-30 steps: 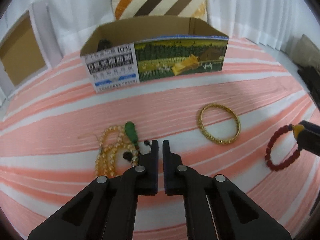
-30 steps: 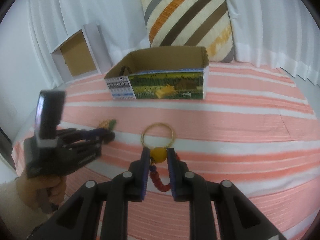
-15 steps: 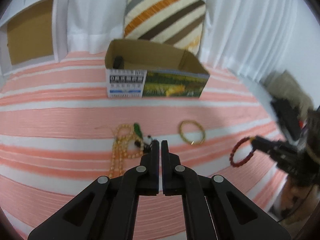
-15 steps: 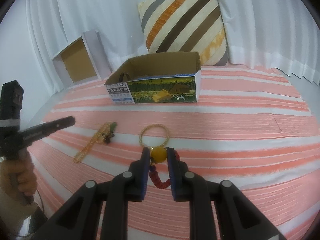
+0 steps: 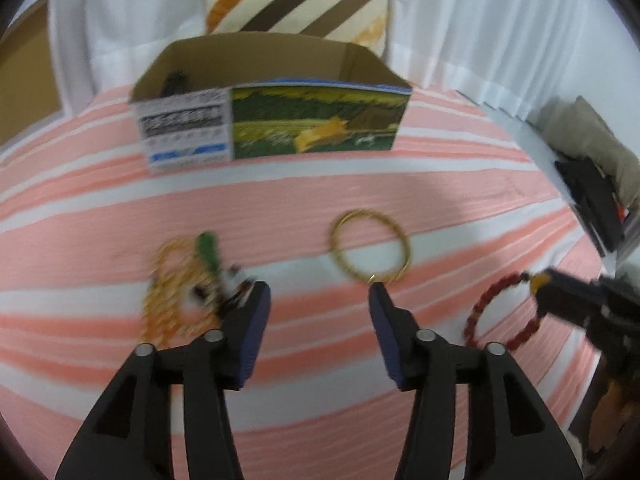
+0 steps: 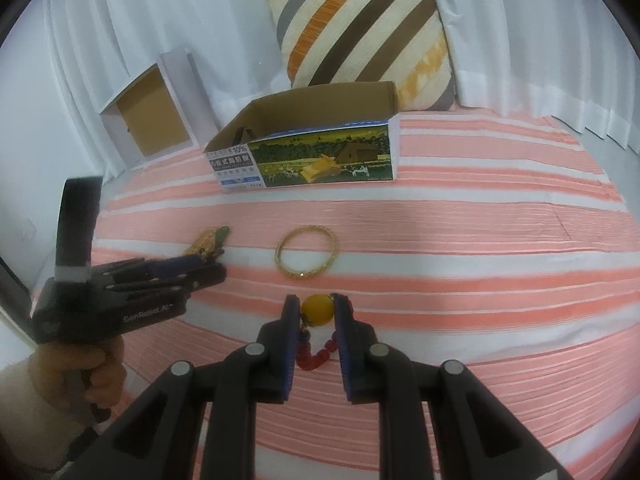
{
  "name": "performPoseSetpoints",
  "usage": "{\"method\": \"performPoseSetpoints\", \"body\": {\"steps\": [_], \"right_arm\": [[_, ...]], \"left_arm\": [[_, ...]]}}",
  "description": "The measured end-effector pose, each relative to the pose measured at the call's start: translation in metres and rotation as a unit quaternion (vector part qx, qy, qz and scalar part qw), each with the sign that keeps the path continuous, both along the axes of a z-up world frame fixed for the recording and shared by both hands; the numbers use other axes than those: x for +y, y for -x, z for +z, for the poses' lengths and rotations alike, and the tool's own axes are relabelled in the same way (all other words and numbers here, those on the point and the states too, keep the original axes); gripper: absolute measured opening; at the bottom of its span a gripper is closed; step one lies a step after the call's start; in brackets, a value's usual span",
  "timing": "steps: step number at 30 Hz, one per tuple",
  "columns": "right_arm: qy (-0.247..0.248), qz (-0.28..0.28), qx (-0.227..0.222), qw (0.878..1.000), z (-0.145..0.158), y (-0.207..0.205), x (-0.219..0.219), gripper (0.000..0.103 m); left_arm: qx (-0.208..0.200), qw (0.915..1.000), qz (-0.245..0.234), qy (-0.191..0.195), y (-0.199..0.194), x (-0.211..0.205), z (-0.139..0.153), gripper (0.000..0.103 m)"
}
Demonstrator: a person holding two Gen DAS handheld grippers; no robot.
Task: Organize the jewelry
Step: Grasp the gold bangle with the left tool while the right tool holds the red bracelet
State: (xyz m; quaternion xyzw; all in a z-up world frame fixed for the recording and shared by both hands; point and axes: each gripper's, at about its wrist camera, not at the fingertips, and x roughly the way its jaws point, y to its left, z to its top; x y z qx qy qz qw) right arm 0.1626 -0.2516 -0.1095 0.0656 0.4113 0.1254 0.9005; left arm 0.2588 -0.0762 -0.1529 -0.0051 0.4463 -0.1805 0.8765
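The right gripper (image 6: 316, 316) was clenched on the yellow bead (image 6: 318, 310) of a red bracelet (image 5: 500, 312), its pads pressing the bead from both sides while the red beads hung in a loop under the fingers, just above the striped cover (image 6: 480, 240). From the left camera the same bracelet dangled at the tip of that gripper (image 5: 538, 282), off to the right.

The left gripper (image 5: 316, 300) stood released; its jaws had just been opening, and nothing lay between them but bare cover (image 5: 312, 344). It hovered over the bed with its left fingertip (image 5: 256, 300) close by the tangled necklace (image 5: 180, 288) of amber beads with a green pendant (image 5: 208, 248), though that picture was blurred and I could not tell whether it touched. Its right fingertip sat just short of the gold bangle (image 5: 370, 246). In the right camera a hand (image 6: 80, 364) held this gripper (image 6: 208, 270) at the left edge, pointing toward the necklace (image 6: 208, 242).

The bangle (image 6: 306, 256) lay flat on the cover, between the necklace and the red bracelet. Farther back stood an open box (image 6: 320, 160) with a farm scene printed on its front, something dark and unclear in its left corner. Behind it a striped pillow (image 6: 360, 24) leaned against white curtains (image 6: 160, 8), and a white box (image 6: 156, 108) stood tilted to the left.
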Motion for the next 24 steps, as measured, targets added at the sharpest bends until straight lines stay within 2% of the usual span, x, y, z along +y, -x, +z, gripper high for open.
{"method": "performPoseSetpoints", "body": {"steps": [3, 7, 11, 15, 16, 17, 18, 22, 24], "right_arm": [[-0.005, -0.006, -0.007, 1.0, 0.0, -0.003, -0.007, 0.018], [-0.008, -0.027, -0.006, 1.0, -0.01, -0.008, -0.026, 0.018], [0.009, -0.062, 0.016, 0.998, -0.032, -0.018, -0.055, 0.018], [0.017, -0.075, 0.032, 0.997, -0.044, -0.021, -0.072, 0.019], [0.02, -0.077, 0.033, 0.996, -0.044, -0.02, -0.073, 0.025], [0.025, -0.078, 0.029, 0.996, -0.042, -0.017, -0.073, 0.041], [0.03, -0.079, 0.024, 0.996, -0.041, -0.013, -0.072, 0.047], [0.044, -0.047, 0.0, 0.998, -0.033, -0.001, -0.052, 0.05], [0.041, -0.017, -0.007, 0.999, -0.033, 0.001, -0.036, 0.05]], "left_arm": [[0.005, 1.0, 0.005, -0.003, -0.021, -0.019, -0.004, 0.056], [0.032, 0.9982, 0.022, -0.045, -0.048, -0.037, -0.025, 0.055], [0.015, 0.9961, 0.019, -0.085, -0.05, -0.046, -0.031, 0.055], [0.008, 0.9964, 0.018, -0.083, -0.048, -0.046, -0.032, 0.055], [0.006, 0.9965, 0.019, -0.081, -0.047, -0.045, -0.032, 0.055], [0.004, 0.9967, 0.02, -0.078, -0.046, -0.045, -0.032, 0.054], [0.003, 0.9969, 0.02, -0.076, -0.045, -0.044, -0.033, 0.054], [-0.006, 0.997, 0.018, -0.075, -0.036, -0.046, -0.034, 0.053], [-0.01, 0.9969, 0.019, -0.075, -0.033, -0.046, -0.033, 0.05]]}}
